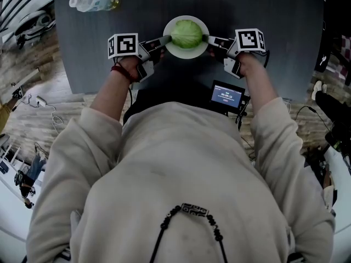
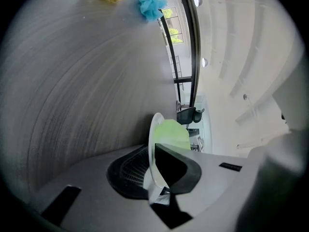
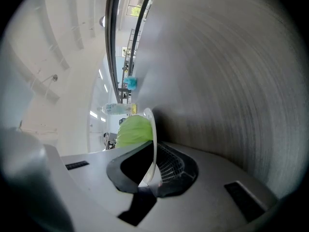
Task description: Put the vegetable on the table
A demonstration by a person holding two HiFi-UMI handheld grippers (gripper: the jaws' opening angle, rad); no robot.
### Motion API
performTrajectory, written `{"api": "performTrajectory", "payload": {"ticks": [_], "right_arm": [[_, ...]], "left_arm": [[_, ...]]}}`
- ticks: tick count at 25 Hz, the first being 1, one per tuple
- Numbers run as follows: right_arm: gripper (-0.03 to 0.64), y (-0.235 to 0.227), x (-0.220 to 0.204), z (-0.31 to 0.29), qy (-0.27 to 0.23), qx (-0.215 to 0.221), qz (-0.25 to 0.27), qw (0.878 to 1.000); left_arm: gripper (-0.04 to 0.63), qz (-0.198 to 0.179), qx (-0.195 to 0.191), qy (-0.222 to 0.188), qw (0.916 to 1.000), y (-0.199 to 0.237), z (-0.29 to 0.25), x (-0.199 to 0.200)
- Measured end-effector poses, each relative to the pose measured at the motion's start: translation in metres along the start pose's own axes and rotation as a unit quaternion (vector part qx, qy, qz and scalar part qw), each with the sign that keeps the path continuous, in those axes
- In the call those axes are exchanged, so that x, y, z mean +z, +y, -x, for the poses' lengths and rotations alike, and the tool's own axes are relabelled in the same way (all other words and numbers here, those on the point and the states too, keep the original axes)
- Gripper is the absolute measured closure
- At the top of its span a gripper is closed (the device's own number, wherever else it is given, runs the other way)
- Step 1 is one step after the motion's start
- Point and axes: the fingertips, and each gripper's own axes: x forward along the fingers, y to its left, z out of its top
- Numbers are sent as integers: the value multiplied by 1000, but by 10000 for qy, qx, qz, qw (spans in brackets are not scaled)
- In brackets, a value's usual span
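Upper centre of frame: clamps opposite rims of the white plate point(image 1: 176, 52) in left gripper point(image 1: 163, 39) and right gripper point(image 1: 210, 38), jaws nearly closed, cabbage point(image 1: 186, 33) on it.

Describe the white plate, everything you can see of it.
The plate is round, white and thin-rimmed, smooth like plastic or china, and looks whole. It appears level over the dark grey table, near the person's edge; whether it rests on it cannot be told. A green cabbage fills its middle. The left gripper and right gripper each pinch its rim on opposite sides.
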Motion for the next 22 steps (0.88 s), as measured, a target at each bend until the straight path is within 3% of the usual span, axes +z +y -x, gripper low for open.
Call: {"api": "performTrajectory", "payload": {"ticks": [16,22], "right_arm": [[588,-2,2,2,-93,-402,-130,9991],[581,-5,2,5,-144,-562,-136,9982]], "left_arm": [[523,-268,235,115,9993,-3,-4,-3],[441,-337,126,55,9993,-7,0,-3]]}}
